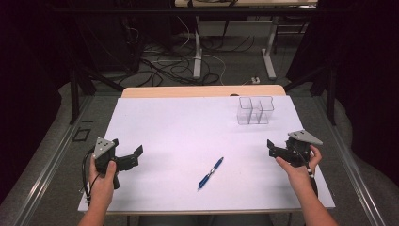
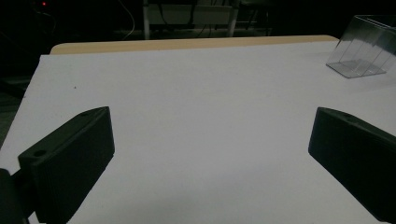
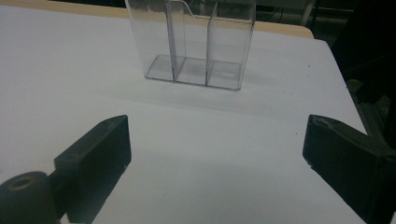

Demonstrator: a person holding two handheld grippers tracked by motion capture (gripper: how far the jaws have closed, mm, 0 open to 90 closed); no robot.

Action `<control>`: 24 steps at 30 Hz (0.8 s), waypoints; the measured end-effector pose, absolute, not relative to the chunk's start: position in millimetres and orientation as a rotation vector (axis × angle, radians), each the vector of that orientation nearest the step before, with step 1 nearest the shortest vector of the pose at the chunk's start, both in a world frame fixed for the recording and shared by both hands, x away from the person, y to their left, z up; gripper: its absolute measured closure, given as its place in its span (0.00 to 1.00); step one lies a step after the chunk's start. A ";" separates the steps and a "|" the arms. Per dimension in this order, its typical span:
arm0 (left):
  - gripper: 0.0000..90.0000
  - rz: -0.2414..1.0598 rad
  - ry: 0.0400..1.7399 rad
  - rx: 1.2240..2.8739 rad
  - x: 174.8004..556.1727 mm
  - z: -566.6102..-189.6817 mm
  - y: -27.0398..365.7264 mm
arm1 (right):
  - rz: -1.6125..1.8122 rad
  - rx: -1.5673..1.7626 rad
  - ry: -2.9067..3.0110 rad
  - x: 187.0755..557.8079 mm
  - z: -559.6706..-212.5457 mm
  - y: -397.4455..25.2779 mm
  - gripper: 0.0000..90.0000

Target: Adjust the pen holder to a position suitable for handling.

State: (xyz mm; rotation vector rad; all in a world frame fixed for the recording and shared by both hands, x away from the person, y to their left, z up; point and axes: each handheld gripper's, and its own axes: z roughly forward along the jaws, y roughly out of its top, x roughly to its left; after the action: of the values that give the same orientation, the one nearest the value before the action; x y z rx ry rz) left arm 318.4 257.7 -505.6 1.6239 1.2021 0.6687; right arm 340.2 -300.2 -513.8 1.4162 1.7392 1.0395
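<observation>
On the white counter (image 1: 164, 122), blue pen (image 1: 210, 173) lying loose near the front edge, left claw (image 1: 133, 157) well to its left and right claw (image 1: 273, 149) well to its right, both gaping empty, clear organizer (image 1: 254, 110) standing beyond by the far edge.

We see a table (image 1: 155, 117) with a white top and a strip of bare wood along its far edge. On it lies a blue pen (image 1: 210, 173), near the front and about the middle, slanting. A clear plastic organizer (image 1: 254, 110) with several compartments stands upright at the far right, well apart from the pen
</observation>
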 end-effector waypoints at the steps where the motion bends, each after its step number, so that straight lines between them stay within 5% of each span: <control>1: 0.00 0.669 1.201 1.627 318.7 -505.4 257.4 | 1.033 1.406 1.747 341.7 -515.5 -300.6 0.16; 24: 0.00 0.690 1.231 1.641 314.5 -509.5 266.3 | 1.023 1.286 1.840 369.1 -501.4 -296.1 0.44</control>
State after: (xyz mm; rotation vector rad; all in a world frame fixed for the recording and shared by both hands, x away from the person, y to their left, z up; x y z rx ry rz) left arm 314.5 266.3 -509.5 1.6408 1.2309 0.6902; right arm 369.1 -296.1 -501.4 1.2862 1.8400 1.0229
